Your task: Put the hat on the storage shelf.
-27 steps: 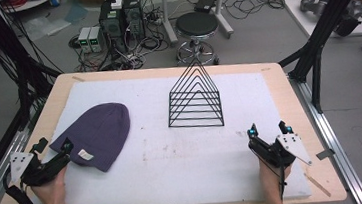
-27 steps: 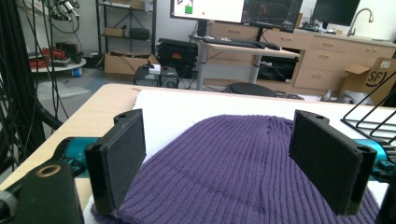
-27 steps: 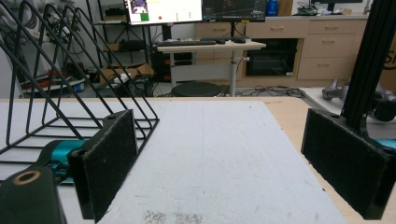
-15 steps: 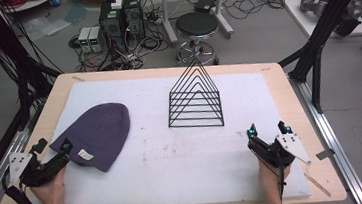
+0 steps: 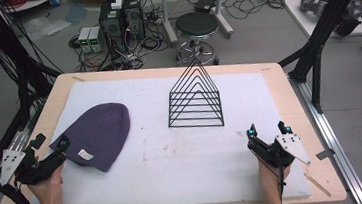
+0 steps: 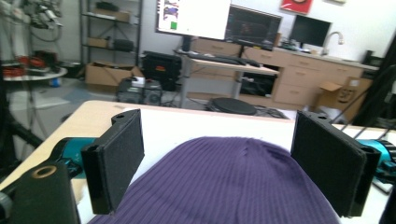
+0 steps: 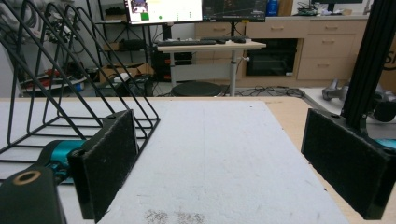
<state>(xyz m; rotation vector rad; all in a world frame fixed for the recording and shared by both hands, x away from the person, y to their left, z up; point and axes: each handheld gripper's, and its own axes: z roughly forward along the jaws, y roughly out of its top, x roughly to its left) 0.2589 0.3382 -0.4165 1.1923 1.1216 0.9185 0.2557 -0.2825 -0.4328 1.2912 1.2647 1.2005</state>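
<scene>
A purple knit beanie [image 5: 96,133] with a small tag lies flat on the left part of the white mat [image 5: 186,177]. My left gripper [image 5: 51,143] sits at the beanie's near-left edge, open; in the left gripper view the beanie [image 6: 224,182] lies between and beyond its two jaws, which straddle it without pressing. A black wire rack [image 5: 194,98] of triangular frames stands upright at the mat's middle back. My right gripper [image 5: 267,129] rests open at the near right, nothing between its jaws; the wire rack [image 7: 70,88] shows to its left.
The mat covers a wooden table [image 5: 287,79]. A metal rail [image 5: 330,133] runs along the table's right side. Behind the table are a stool [image 5: 197,27], computers [image 5: 120,17] and cables on the floor.
</scene>
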